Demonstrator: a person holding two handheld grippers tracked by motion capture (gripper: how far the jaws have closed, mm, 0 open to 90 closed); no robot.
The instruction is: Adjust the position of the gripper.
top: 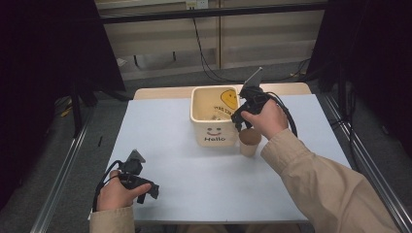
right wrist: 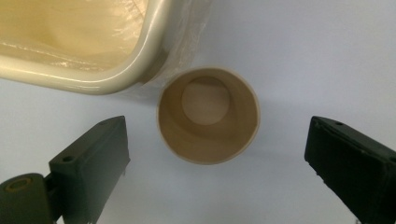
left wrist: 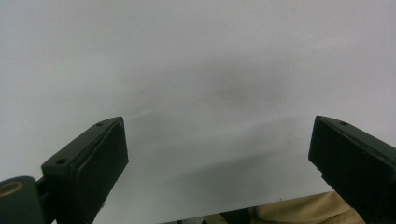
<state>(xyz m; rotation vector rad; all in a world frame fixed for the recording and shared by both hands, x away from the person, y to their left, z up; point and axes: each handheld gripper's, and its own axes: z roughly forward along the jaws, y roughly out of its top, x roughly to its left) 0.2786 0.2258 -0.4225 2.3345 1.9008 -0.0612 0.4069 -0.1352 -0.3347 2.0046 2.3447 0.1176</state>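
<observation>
Pale blue-grey sheeting covers the table [top: 194,174], which stands in a dim room with dark curtains at both sides and cables trailing along the far wall. At about eight o'clock on the table, near the front edge, the left hand [top: 115,194] holds the left gripper [top: 148,190] low over the bare sheet; in the left gripper view its two black jaws stand wide apart with nothing between them [left wrist: 217,158], only plain table surface beyond and a bit of tan sleeve [left wrist: 299,212] at the bottom edge. Toward twelve o'clock from the table's middle sits a cream bin [top: 214,131], open-topped, with a smiling face and the word "Hello" on its near wall and a clear liner inside. Just beside the bin's near right corner, at roughly one o'clock, stands a brown paper cup [top: 249,141], upright and empty. The right hand [top: 266,119] holds the right gripper [top: 241,125] directly above that cup, pointing down. In the right gripper view the cup [right wrist: 208,115] shows from above, its mouth round and open, lying between the spread jaws without touching either, with the bin's rounded rim [right wrist: 140,70] at ten o'clock.
</observation>
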